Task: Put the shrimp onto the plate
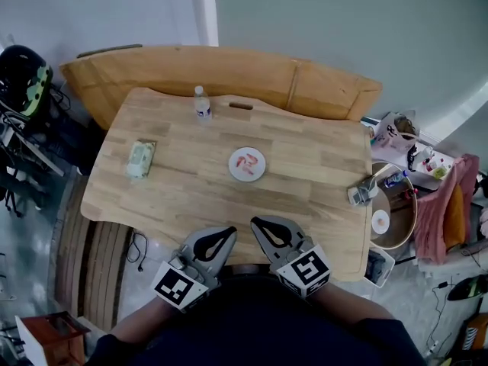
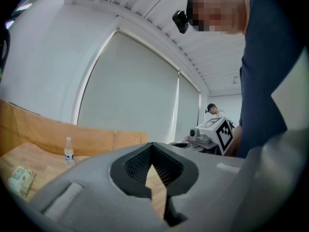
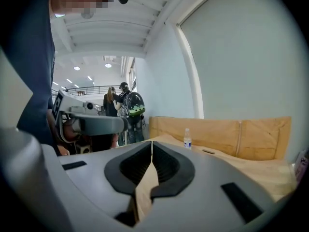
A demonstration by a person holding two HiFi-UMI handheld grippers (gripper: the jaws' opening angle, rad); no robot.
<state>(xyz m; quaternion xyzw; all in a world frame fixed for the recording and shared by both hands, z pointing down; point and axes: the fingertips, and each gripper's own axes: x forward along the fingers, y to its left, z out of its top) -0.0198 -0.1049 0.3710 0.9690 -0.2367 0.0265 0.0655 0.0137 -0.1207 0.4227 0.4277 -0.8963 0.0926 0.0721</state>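
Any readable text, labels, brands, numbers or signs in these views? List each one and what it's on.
No text can be read in any view.
Water bottle: blue label, print too small to read.
Green wipes pack: printed front, too blurred to read.
White bag at the far right: dark print, unreadable.
Marker cubes: black-and-white square patterns only, no letters or numbers.

Looked like a lab/studio space in a big hall: wooden table (image 1: 183,189) boxed by white partition walls (image 1: 343,21), floor cables (image 1: 138,248), geared-up people (image 3: 126,111) in bkgd, high ceiling lights (image 3: 108,65).
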